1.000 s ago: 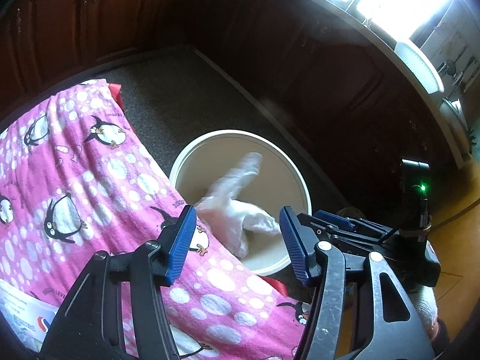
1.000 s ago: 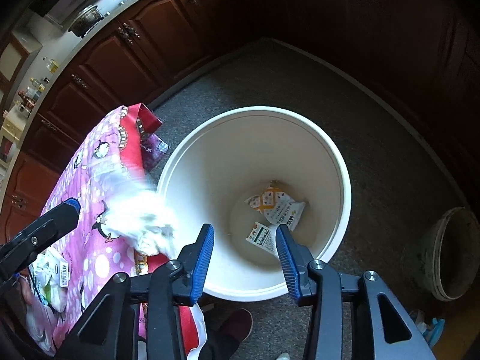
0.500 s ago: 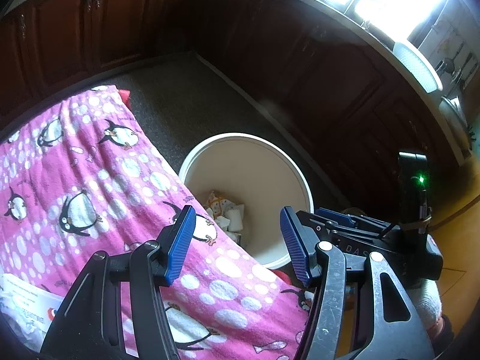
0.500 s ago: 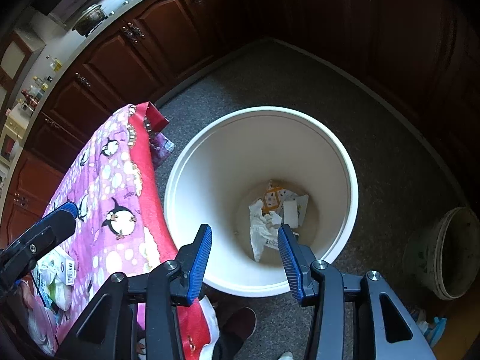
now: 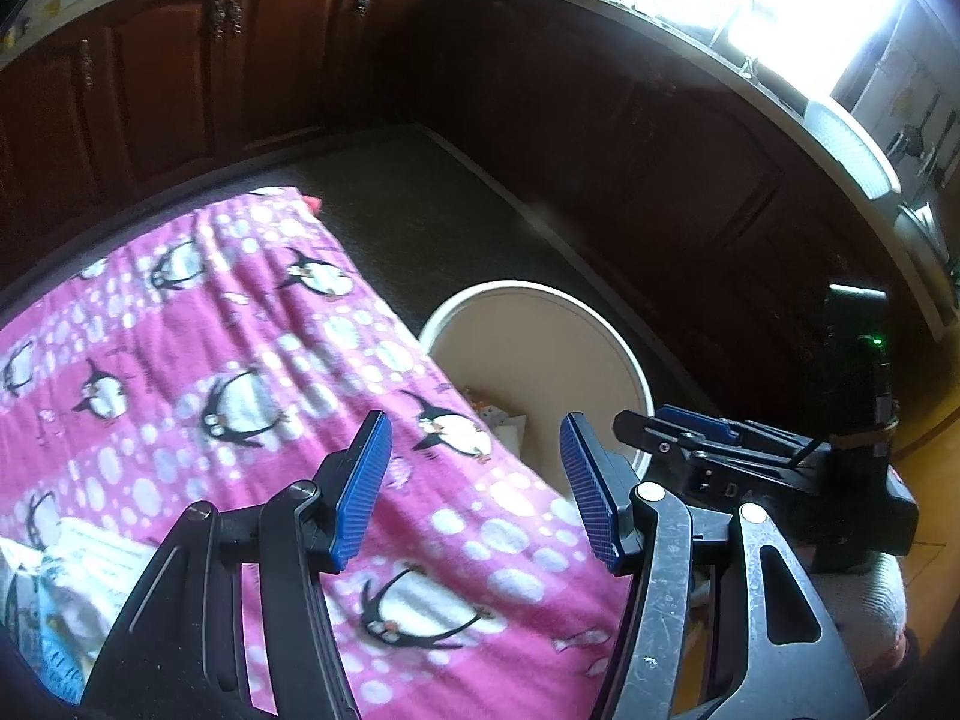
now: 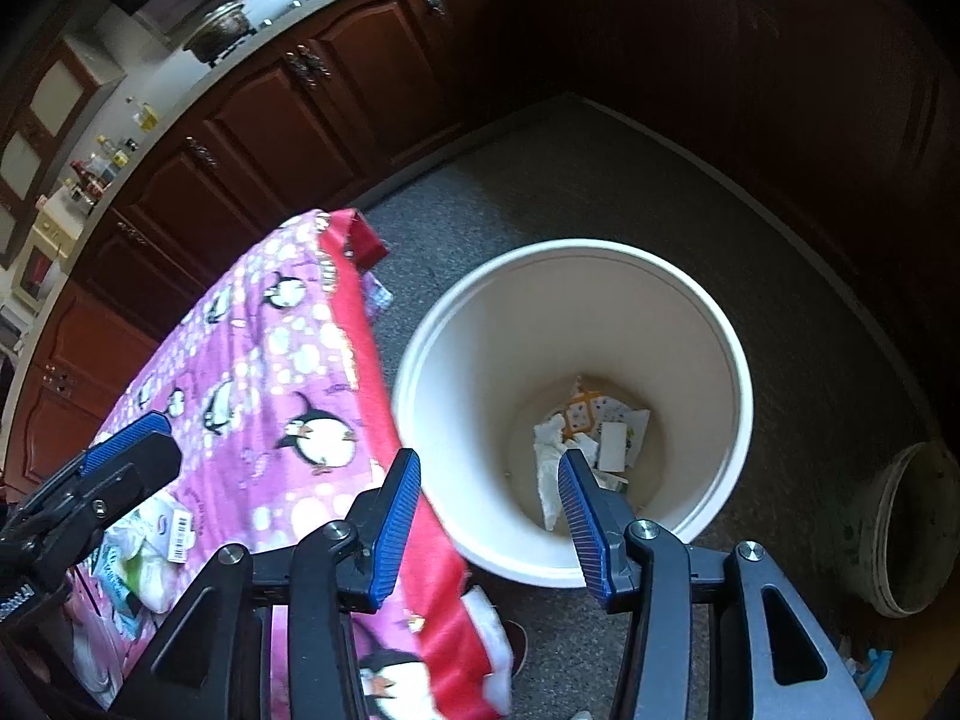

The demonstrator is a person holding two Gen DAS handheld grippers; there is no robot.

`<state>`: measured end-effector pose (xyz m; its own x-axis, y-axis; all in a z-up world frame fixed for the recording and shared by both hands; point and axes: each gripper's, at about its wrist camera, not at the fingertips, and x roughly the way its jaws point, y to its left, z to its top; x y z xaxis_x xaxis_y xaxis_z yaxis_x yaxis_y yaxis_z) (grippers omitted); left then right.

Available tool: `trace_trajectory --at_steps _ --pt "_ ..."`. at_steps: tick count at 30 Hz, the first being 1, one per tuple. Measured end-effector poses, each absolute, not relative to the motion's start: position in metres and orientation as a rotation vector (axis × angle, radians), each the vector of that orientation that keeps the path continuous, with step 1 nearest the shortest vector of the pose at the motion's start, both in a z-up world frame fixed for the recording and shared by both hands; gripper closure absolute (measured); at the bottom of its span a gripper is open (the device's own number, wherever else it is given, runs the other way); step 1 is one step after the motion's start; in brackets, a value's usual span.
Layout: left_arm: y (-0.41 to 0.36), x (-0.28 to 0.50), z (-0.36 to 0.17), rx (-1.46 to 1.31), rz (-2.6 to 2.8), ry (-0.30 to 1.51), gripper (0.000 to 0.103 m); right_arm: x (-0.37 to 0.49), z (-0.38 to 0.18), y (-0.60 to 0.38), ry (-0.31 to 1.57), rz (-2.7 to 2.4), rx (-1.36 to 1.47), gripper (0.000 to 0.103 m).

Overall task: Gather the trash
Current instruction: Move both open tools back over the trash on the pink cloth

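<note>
A white bucket (image 6: pixel 738 372) stands on the floor beside a table under a pink penguin cloth (image 6: pixel 270 372). Crumpled white paper and printed wrappers (image 6: pixel 594 432) lie at its bottom. In the left wrist view the bucket (image 5: pixel 636 360) is half hidden behind the cloth (image 5: pixel 210 330). My left gripper (image 5: pixel 474 438) hangs open over the cloth's edge with nothing between its fingers. My right gripper (image 6: pixel 489 468) is open and empty above the bucket's near rim. More packets (image 6: pixel 150 546) lie on the cloth at the lower left, also in the left wrist view as packets (image 5: pixel 78 564).
Dark wood cabinets (image 6: pixel 288 120) run around the carpeted floor (image 6: pixel 540 180). A second, dirty bucket (image 6: pixel 906 528) stands at the right. A shoe (image 6: pixel 516 648) shows under the table edge. The counter (image 6: pixel 228 30) holds pots and bottles.
The white crumpled paper that hung at the bucket's rim has dropped inside. Both grippers have risen and drawn back toward the table, so the bucket looks smaller.
</note>
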<state>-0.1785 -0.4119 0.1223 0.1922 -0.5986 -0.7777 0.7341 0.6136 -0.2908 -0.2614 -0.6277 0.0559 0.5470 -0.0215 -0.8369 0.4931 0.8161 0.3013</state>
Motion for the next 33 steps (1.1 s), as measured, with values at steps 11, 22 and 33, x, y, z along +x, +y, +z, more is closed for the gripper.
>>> trace_trajectory --at_steps 11,22,33 --pt "-0.366 -0.174 0.141 0.147 -0.85 0.946 0.046 -0.242 0.084 -0.582 0.923 -0.242 0.485 0.048" --pt "-0.309 -0.161 0.146 0.11 -0.756 0.934 0.046 -0.211 0.092 -0.526 0.935 -0.136 0.426 0.048" --pt "-0.223 -0.145 0.149 0.062 -0.647 0.947 0.046 -0.179 0.091 -0.47 0.965 -0.027 0.373 0.048"
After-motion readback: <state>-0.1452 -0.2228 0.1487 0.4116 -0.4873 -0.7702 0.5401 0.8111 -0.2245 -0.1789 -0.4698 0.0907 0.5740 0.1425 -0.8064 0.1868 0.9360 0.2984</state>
